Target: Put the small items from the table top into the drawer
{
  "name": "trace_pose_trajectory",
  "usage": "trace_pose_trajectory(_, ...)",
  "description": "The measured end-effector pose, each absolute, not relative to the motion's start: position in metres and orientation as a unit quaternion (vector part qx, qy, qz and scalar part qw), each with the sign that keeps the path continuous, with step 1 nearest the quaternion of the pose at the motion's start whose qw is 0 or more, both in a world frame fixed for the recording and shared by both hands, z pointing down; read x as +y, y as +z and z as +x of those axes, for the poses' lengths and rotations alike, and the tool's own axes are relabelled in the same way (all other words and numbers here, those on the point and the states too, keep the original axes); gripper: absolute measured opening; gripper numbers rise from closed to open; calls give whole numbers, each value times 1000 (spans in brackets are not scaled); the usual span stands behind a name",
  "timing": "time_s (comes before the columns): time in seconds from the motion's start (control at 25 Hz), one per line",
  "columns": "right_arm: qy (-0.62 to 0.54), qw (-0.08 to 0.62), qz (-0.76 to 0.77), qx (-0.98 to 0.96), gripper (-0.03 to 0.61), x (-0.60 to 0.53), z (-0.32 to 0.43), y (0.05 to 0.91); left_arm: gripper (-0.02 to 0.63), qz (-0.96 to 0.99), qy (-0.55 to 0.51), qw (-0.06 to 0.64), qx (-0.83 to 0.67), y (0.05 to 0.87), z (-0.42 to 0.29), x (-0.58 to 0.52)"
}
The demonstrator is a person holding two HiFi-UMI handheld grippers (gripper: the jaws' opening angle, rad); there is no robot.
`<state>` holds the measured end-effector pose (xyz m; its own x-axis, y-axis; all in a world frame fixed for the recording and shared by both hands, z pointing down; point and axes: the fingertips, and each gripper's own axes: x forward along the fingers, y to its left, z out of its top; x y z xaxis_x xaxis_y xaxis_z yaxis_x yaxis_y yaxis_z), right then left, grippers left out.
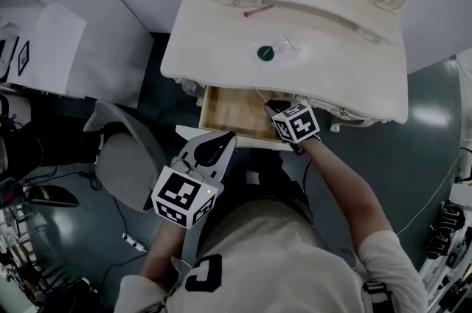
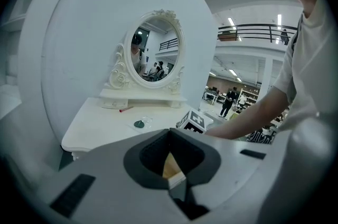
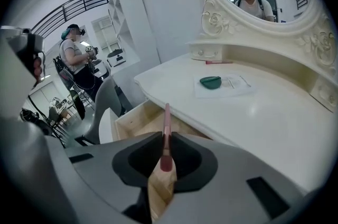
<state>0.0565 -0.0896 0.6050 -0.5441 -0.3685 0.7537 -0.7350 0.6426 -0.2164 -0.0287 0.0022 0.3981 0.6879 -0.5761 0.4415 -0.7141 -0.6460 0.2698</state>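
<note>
Between the jaws of the right gripper [image 3: 165, 139] sits a thin pink stick-shaped item [image 3: 167, 118], clamped tight & held over the open pale-wood drawer [image 1: 221, 112], not yet laid inside. Left gripper [image 1: 227, 136] hovers by the drawer front, jaws pressed together w/ nothing in them. Risk: the item is long; if let go at this tilt, its far tip may catch the cream dressing table [image 1: 354, 75] edge & tumble out. Green round disc [image 1: 265, 52] & thin red stick [image 1: 258, 9] still lie on top.

Oval mirror [image 2: 154, 48] w/ ornate frame at back; grey chair [image 1: 124, 162] lower left, head view.
</note>
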Motion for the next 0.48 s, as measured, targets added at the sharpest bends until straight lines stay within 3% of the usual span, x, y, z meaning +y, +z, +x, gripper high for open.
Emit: trace_pose_trajectory(0.48, 298, 358, 311, -829, 67, -87, 50, 642, 57, 885, 167, 228, -369, 406, -29, -7)
